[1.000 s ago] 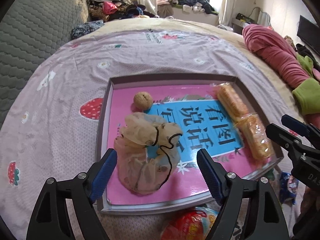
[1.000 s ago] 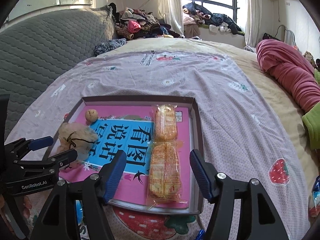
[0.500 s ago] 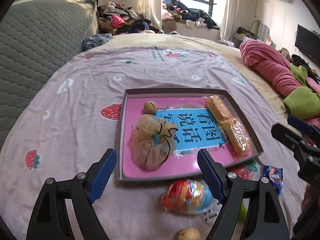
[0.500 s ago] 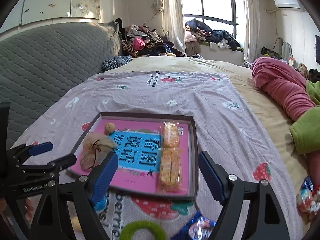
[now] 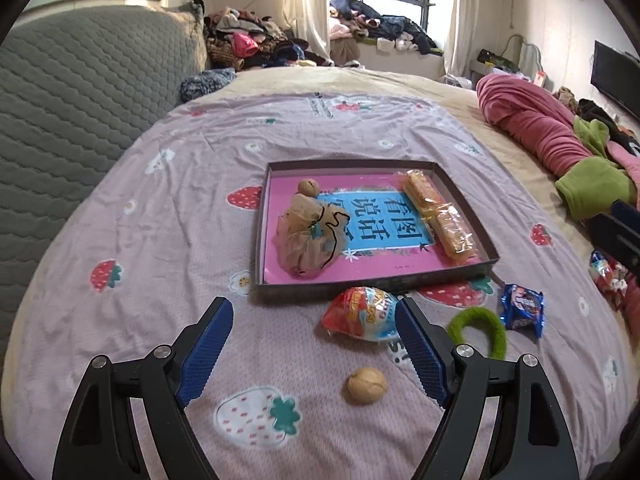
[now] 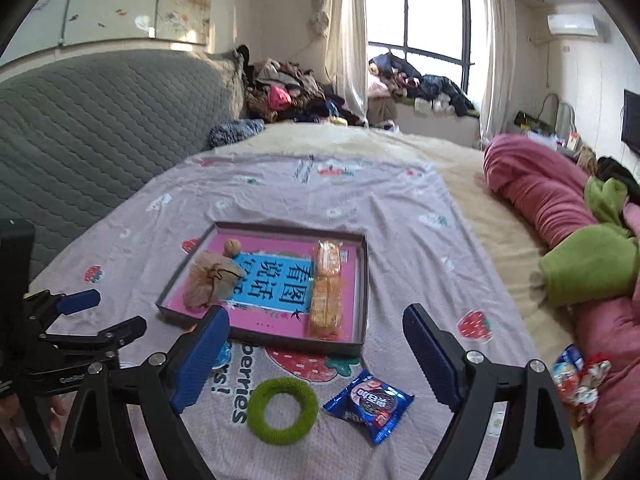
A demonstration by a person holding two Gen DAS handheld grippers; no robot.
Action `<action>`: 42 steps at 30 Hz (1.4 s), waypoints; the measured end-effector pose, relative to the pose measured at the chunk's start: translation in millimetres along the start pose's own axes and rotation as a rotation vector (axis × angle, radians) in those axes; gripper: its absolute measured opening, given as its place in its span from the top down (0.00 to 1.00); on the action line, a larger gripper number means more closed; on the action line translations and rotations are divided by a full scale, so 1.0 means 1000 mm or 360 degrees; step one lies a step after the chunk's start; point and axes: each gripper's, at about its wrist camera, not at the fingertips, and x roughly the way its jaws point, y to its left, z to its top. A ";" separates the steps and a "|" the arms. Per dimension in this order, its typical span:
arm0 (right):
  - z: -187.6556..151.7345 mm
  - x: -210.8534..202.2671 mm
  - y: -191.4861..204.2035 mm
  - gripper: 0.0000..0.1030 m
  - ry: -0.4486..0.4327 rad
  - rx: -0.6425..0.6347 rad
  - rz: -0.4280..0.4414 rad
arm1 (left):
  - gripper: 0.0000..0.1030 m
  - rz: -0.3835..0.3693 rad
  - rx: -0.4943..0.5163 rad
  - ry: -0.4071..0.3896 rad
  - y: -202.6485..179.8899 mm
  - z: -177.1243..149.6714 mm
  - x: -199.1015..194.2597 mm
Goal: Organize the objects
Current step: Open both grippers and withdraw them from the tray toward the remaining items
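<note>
A shallow box (image 5: 466, 190) (image 6: 362, 280) with a pink and blue card lies on the bed. In it are a mesh pouch (image 5: 308, 236) (image 6: 210, 280), a walnut (image 5: 308, 187) (image 6: 232, 247) and two biscuit packs (image 5: 440, 216) (image 6: 328, 288). In front of it lie a red egg-shaped snack bag (image 5: 362, 312), a loose walnut (image 5: 366, 385), a green ring (image 6: 282, 404) (image 5: 486, 326) and a blue cookie packet (image 6: 370, 402) (image 5: 522, 308). My left gripper (image 5: 316, 352) is open and empty above the sheet near the loose walnut. My right gripper (image 6: 316, 356) is open and empty above the ring and packet.
A grey quilted headboard (image 6: 100, 128) rises at the left. A pink blanket roll (image 6: 540, 192) and green cloth (image 6: 588, 264) lie at the right, with red and blue wrapped snacks (image 6: 578, 372) beside them. Clothes pile (image 6: 288, 88) near the window.
Both grippers have drawn back and up from the box. The pouch stays in the box. The snack bag, loose walnut, ring and cookie packet have come into view.
</note>
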 end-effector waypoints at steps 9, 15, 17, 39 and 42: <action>-0.009 -0.050 0.003 0.12 -0.0034 -0.0022 0.0005 | 0.18 0.0017 0.0005 -0.0020 -0.005 -0.016 -0.049; -0.023 -0.071 0.005 0.12 -0.0041 -0.0028 0.0020 | 0.18 0.0020 0.0009 -0.0022 -0.009 -0.024 -0.069; -0.028 -0.076 0.006 0.12 -0.0039 -0.0029 0.0026 | 0.18 0.0026 0.0010 -0.0024 -0.011 -0.027 -0.074; -0.076 -0.044 0.028 0.12 0.0123 -0.0167 0.0033 | 0.18 0.0061 0.0047 0.0134 -0.019 -0.069 -0.044; -0.083 -0.034 0.034 0.12 0.0142 -0.0197 0.0020 | 0.18 0.0057 0.0047 0.0153 -0.019 -0.074 -0.033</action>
